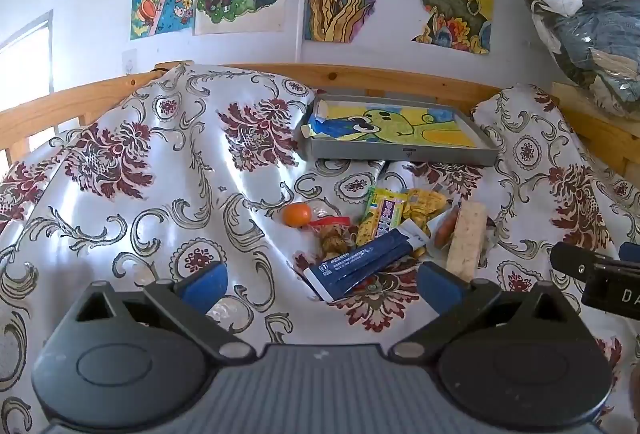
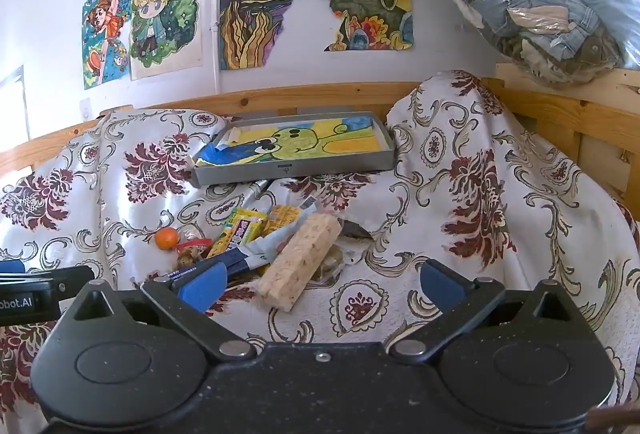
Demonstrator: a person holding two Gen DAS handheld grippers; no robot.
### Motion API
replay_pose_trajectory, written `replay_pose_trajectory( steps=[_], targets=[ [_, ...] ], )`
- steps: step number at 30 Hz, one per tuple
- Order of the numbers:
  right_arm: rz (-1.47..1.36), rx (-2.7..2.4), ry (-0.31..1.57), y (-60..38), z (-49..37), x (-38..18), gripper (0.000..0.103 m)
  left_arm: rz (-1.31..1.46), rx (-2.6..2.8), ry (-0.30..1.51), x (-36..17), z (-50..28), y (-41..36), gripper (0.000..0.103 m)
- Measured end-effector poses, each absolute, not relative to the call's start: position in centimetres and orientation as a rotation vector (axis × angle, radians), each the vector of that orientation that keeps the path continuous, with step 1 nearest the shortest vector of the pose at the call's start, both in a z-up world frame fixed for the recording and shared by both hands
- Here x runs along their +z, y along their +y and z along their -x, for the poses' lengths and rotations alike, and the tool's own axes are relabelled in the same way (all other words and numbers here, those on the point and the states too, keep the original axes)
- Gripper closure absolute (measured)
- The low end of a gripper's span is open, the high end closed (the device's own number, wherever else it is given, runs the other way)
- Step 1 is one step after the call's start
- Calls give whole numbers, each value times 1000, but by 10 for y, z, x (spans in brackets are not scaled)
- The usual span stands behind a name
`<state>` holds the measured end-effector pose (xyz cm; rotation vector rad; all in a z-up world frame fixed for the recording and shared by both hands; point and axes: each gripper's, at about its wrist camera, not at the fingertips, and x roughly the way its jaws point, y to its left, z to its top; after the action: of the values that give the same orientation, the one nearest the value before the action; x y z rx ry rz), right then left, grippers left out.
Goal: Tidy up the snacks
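- Your left gripper (image 1: 320, 288) hovers over the patterned cloth (image 1: 160, 162), its blue-padded jaws spread wide with nothing between them.
- Just ahead of it the snacks sit in a loose heap in a dip in the cloth: a small orange (image 1: 297, 214) on the left edge, then a clear bag of nuts with a red strip (image 1: 334, 234).
- A dark blue packet (image 1: 362, 264) lies closest to you, overlapping a yellow packet (image 1: 380, 216).
- On the heap's right side lies a pale rice-cracker bar (image 2: 298, 262), tilted.
- Behind the heap stands a grey tray (image 2: 296, 170) lined with a frog drawing, against the wooden rail (image 2: 320, 94).
- Your right gripper (image 2: 320, 288) is also spread and empty, beside the bar.
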<state>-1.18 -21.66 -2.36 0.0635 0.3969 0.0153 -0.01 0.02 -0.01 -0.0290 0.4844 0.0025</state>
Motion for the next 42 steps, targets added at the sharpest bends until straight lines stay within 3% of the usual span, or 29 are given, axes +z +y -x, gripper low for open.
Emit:
replay_pose_trajectory(
  steps=[42],
  targets=[
    [-67,16,399,-217,11,-25,1,48,0,497,-7,-1,2,0]
  ],
)
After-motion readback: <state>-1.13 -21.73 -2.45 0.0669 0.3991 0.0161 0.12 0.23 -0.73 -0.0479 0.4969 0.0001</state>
